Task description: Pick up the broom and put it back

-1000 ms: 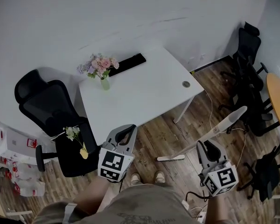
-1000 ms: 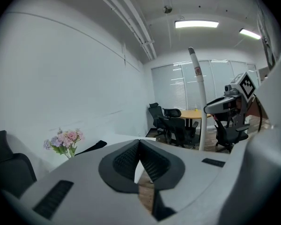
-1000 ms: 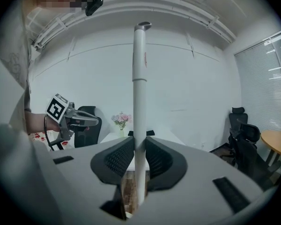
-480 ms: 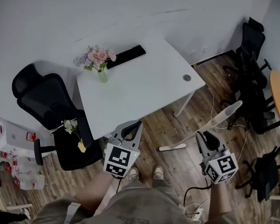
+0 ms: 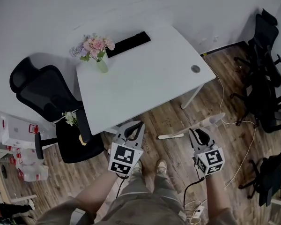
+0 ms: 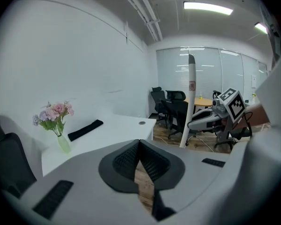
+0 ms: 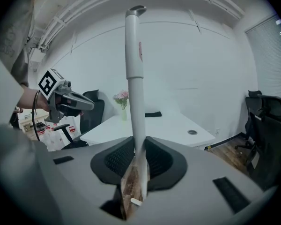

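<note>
The broom has a long white handle (image 5: 213,121) and a flat white head (image 5: 170,136) low over the wood floor near the desk leg. My right gripper (image 5: 195,132) is shut on the handle, a little above the head. In the right gripper view the handle (image 7: 134,74) rises upright from between the pads, where that right gripper (image 7: 139,142) clamps it. My left gripper (image 5: 136,124) hangs to the left by the desk's front edge, shut with nothing in it. The left gripper view shows its tips (image 6: 139,141) touching, and beyond them the broom handle (image 6: 190,102) and the right gripper (image 6: 202,121).
A white desk (image 5: 150,83) stands ahead with a vase of flowers (image 5: 95,50) and a black strip (image 5: 128,44) on it. A black office chair (image 5: 51,102) is at the left, more black chairs (image 5: 264,69) at the right. A cable (image 5: 241,146) trails over the floor.
Both grippers have sunk toward the floor. The broom went down with the right gripper, and its head now lies closer to the desk leg.
</note>
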Demonstrator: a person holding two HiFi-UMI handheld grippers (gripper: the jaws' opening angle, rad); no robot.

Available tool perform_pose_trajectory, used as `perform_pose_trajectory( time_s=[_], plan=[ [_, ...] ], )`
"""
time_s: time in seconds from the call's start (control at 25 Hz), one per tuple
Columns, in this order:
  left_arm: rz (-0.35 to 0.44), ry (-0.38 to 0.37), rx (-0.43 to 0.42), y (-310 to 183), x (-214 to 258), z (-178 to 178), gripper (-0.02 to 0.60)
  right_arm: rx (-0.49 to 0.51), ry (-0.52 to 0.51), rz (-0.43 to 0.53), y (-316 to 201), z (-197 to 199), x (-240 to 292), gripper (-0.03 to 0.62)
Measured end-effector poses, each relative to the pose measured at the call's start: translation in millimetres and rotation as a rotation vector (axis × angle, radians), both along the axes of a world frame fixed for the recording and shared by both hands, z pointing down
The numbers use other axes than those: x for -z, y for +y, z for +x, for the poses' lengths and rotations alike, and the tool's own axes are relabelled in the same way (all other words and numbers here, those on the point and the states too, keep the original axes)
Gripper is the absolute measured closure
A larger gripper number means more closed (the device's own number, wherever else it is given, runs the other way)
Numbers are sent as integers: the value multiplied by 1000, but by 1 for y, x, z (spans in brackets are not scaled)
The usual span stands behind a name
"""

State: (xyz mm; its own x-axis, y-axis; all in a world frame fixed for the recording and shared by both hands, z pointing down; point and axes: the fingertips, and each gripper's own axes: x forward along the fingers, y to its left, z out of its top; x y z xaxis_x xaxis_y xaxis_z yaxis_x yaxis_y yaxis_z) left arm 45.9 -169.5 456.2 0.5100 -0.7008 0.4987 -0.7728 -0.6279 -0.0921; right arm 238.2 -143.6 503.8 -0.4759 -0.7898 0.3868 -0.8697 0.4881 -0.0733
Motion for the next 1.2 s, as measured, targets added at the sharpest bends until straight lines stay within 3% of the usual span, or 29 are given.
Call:
perform_pose_trajectory(
  time_s=[0.6, 0.88, 1.2],
  plan=[
    [-162, -50, 87, -16, -109, -2, 566, 104, 88, -211, -30, -26, -176, 499],
    [-160, -30, 117, -19, -118, -11, 566, 128, 159, -288, -32, -29, -221, 499],
    [-177, -40, 129, -29, -129, -27, 566, 110, 162, -274, -66, -37, -236, 499]
  ],
)
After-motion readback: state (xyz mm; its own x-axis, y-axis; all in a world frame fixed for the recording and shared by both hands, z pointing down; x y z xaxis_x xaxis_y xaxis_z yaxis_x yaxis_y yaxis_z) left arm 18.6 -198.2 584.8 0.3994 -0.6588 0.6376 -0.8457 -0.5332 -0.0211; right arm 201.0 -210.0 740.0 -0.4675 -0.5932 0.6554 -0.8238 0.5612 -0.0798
